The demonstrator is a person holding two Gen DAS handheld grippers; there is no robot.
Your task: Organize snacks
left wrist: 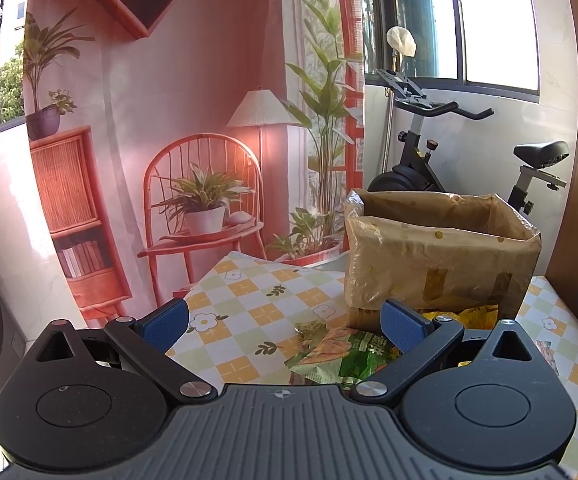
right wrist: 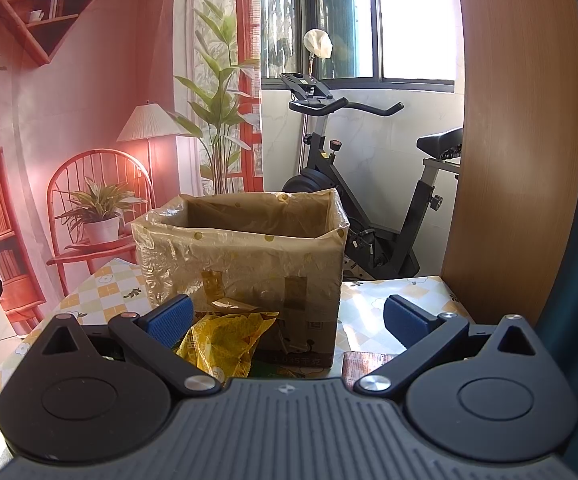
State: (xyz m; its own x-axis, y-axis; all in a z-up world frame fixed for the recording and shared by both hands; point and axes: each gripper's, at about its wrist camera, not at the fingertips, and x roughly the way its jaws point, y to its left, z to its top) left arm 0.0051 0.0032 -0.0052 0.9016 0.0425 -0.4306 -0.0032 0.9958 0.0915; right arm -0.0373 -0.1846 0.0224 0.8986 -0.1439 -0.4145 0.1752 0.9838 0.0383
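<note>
A cardboard box point(left wrist: 441, 256) lined with clear plastic stands open on the checked tablecloth; it also shows in the right wrist view point(right wrist: 245, 256). A green snack bag point(left wrist: 341, 354) lies in front of it, just ahead of my open, empty left gripper point(left wrist: 285, 322). A small green packet point(left wrist: 309, 328) lies beside it. A yellow snack bag point(right wrist: 229, 340) lies against the box front, by the left finger of my open, empty right gripper point(right wrist: 287, 320). A brown packet point(right wrist: 369, 360) lies low to the right of the box.
The table point(left wrist: 249, 292) has a yellow and green checked cloth with flowers. An exercise bike point(right wrist: 353, 200) stands behind the table by the window. A printed backdrop hangs at the left. A wooden panel point(right wrist: 517, 140) rises at the table's right side.
</note>
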